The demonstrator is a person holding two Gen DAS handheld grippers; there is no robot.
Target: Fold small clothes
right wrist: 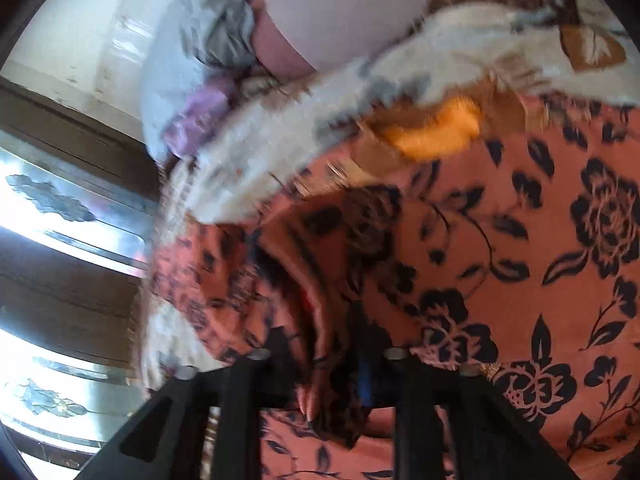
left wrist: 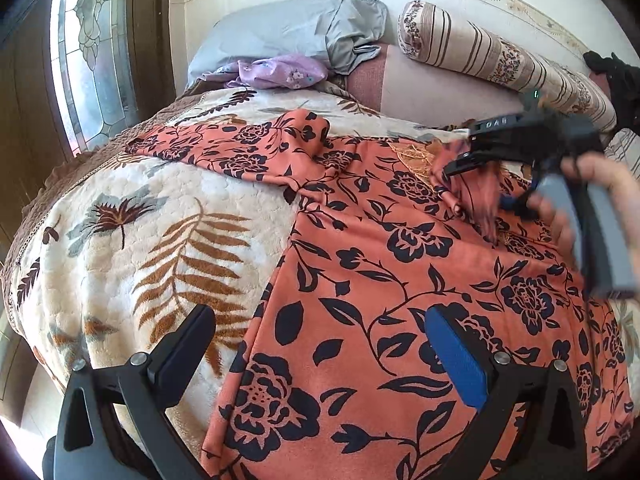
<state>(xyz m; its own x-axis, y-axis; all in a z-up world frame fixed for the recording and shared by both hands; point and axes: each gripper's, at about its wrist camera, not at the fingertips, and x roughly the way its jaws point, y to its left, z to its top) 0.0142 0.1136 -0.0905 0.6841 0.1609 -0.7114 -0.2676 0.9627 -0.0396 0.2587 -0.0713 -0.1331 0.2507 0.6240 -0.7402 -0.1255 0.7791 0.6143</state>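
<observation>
I've got the orange floral garment (left wrist: 400, 280) spread across the bed's leaf-print blanket (left wrist: 132, 240), its long axis running from my near edge away toward the pillows (left wrist: 500, 56), one sleeve (left wrist: 224, 148) trailing off to the far left. My right gripper (left wrist: 460, 168) is out over the far right of the cloth, its jaws closed on a bunched fold of that fabric; the right wrist view is blurred, but cloth does sit pinched between the fingers there. My left gripper (left wrist: 320, 352) hovers at the near hem with jaws wide apart, gripping nothing, the garment's left edge lying between its fingers. So the left is nearer that hem; I reckon the fold carries across from the right side.
</observation>
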